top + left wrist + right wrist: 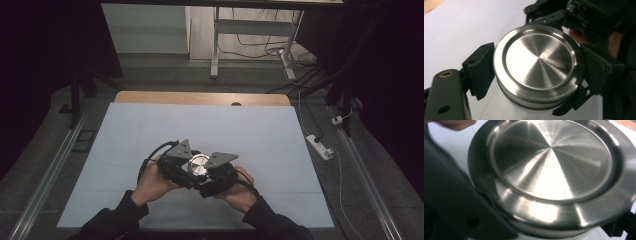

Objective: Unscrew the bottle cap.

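Pale blue-white sheet covers my wooden desk [150, 97], dark room w/ grey floor, cables and a white power strip [320, 147] at right. Round brushed-steel lidded tin [537, 66] sits near desk's front-centre, upright, flat lid up, axis vertical, shiny w/ radial streaks. My left gripper [536, 72] clamps its sides; my right gripper [210, 182] presses against it, grip I can't tell.

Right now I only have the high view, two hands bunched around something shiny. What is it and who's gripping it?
Observer: A round steel container with a lid; the left hand-held gripper has a ribbed pad on each side of the lid.
Operator: Is the lid seated?
Observer: A dark seam runs under its rim, so it looks on.
Operator: And the right hand-held gripper?
Observer: Its view is close and blurred; one dark jaw lies against the container's side, but I can't tell if it's closed.
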The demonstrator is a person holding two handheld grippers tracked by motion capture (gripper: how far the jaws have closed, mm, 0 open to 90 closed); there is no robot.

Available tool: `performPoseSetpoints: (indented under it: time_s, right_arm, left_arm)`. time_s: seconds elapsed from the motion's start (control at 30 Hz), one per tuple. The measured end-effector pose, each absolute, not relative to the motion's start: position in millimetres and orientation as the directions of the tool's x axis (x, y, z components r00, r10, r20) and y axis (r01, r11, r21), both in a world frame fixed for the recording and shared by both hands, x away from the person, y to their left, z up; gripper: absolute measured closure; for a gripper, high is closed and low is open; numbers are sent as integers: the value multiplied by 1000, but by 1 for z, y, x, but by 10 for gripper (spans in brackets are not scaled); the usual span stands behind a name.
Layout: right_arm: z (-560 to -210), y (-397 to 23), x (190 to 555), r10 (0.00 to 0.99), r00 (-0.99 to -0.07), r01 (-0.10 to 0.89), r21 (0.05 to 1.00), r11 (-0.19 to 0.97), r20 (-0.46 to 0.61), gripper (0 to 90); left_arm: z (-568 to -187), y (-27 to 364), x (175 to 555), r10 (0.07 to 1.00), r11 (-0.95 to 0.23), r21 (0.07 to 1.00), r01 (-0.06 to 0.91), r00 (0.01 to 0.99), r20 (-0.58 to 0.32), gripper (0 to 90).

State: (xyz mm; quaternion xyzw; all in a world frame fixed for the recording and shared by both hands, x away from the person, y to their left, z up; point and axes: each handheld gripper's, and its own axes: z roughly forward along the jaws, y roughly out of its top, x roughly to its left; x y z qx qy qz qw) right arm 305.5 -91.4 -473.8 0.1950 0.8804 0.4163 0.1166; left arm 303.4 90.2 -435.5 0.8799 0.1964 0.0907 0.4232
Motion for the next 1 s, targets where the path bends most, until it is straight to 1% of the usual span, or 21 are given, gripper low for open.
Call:
performPoseSetpoints:
  time_s: [0.07,0.17,0.23,0.37,0.5,0.53,0.63,0.73,0.77,0.87,0.9,1.0]
  right_arm:
    - [-473,-93,306,453,-890,254,780,573,-43,152]
    - [-473,-94,306,461,-886,260,783,565,-38,152]
    - [-473,-94,306,460,-887,261,783,564,-36,152]
    - [-473,-94,306,446,-895,254,781,570,-35,152]
    - [-473,-93,305,415,-909,244,780,576,-23,152]
    - [-473,-92,305,399,-917,232,780,581,-25,152]
    - [-473,-90,302,363,-932,218,779,588,-14,152]
    - [-473,-87,299,326,-945,192,776,600,-18,152]
    - [-473,-86,298,319,-948,189,776,602,-17,152]
    - [-474,-85,297,300,-953,169,776,608,-28,152]
    - [-474,-85,296,301,-953,171,775,608,-26,152]
    - [-474,-86,297,313,-949,178,774,607,-28,152]
  left_arm:
    - [-435,86,301,462,-555,780,290,887,-1,184]
    - [-433,85,301,470,-550,782,294,883,-1,179]
    - [-431,88,303,467,-535,792,293,884,-11,110]
    - [-424,101,306,415,-537,800,269,909,-27,18]
    - [-422,114,310,276,-603,777,180,961,-9,8]
    - [-422,116,311,235,-626,765,153,972,-2,10]
    - [-428,117,313,156,-650,752,110,988,-9,21]
    - [-431,115,314,130,-664,743,89,992,-3,33]
    - [-434,113,314,100,-662,746,68,995,-2,48]
    - [-437,113,315,81,-656,753,52,997,1,125]
    - [-437,113,314,88,-655,754,49,996,11,178]
    - [-437,110,313,129,-652,755,77,992,9,183]
